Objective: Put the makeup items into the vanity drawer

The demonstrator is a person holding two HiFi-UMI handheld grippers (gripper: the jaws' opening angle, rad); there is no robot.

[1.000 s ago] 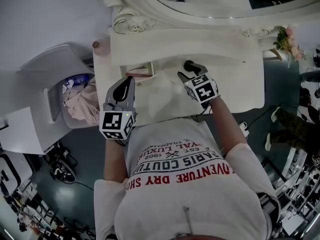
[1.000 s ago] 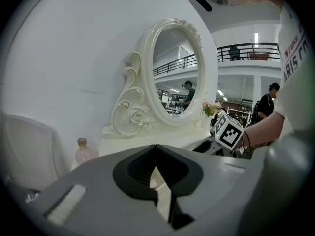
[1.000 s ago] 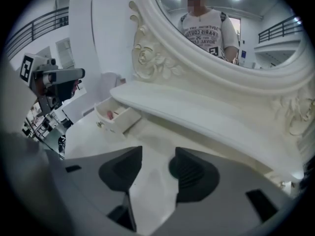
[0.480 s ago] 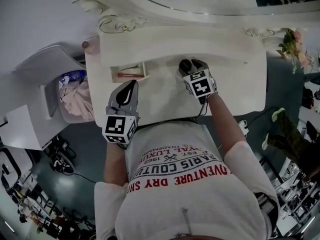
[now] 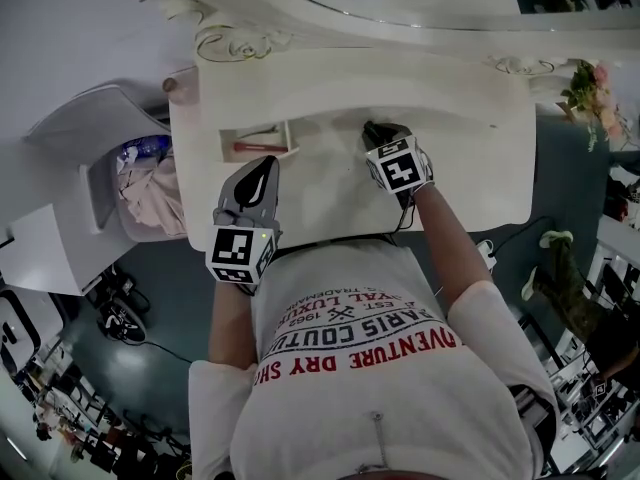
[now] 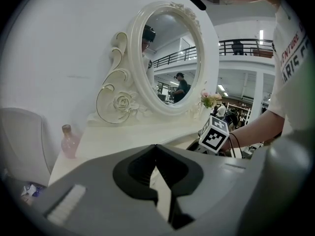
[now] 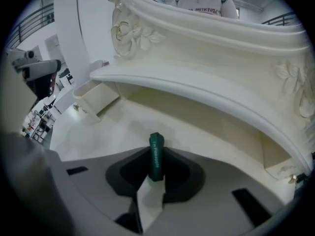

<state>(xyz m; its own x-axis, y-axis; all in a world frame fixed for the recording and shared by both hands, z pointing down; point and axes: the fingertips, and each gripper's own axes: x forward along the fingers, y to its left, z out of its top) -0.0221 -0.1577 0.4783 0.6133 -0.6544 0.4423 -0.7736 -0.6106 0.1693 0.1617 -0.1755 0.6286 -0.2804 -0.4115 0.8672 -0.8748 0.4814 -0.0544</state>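
A small dark green makeup tube (image 7: 155,154) stands between the tips of my right gripper (image 7: 156,168), just over the white vanity top (image 7: 206,132). The jaws are closing and pinch the tube. In the head view my right gripper (image 5: 375,133) is at the middle of the vanity, under the mirror shelf. The little vanity drawer (image 5: 258,140) stands pulled out to its left, with a red item (image 5: 252,147) lying inside. My left gripper (image 5: 265,166) hangs in front of that drawer, shut and with nothing in it (image 6: 155,149).
A pink bottle (image 6: 69,140) stands at the vanity's far left corner. The oval mirror (image 6: 172,58) rises behind the top. Pink flowers (image 5: 585,86) sit at the right end. A white chair with a bundle of cloth (image 5: 160,198) stands left of the vanity.
My right gripper's jaws have come together round the green tube at the middle of the vanity. The left gripper has stayed in front of the open drawer.
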